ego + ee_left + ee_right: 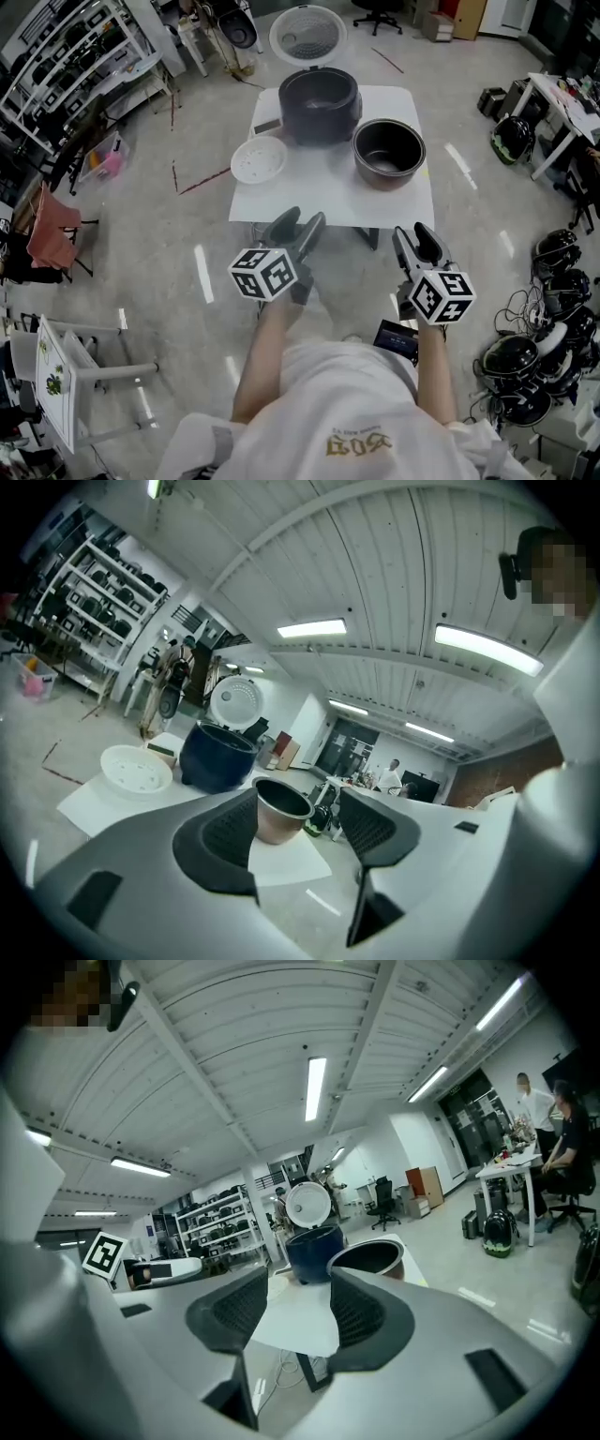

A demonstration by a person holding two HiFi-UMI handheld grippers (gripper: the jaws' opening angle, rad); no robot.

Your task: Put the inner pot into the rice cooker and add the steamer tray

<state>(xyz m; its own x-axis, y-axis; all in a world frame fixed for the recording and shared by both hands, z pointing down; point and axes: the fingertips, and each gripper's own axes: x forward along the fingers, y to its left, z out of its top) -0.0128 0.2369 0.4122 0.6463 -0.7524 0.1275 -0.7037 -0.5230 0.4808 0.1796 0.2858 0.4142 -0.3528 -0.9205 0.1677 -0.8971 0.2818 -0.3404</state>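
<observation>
Inner pot, round metal with dark lining and coppery wall point(388, 150), sits on the white square table point(328, 208), just right of the dark blue rice cooker point(320, 103). White perforated steamer tray point(259, 159) is at the cooker's left. Left gripper point(298, 222) and right gripper point(411, 232) are both wide, empty and well short of the table. Risks: smooth thin rim slips from 1 pinch, pot tilts, or its base clips the cooker wall going in.

A lab workroom: equipment shelving point(56, 52), an office chair point(378, 13), a desk point(553, 98), ceiling strip lights point(311, 628).
</observation>
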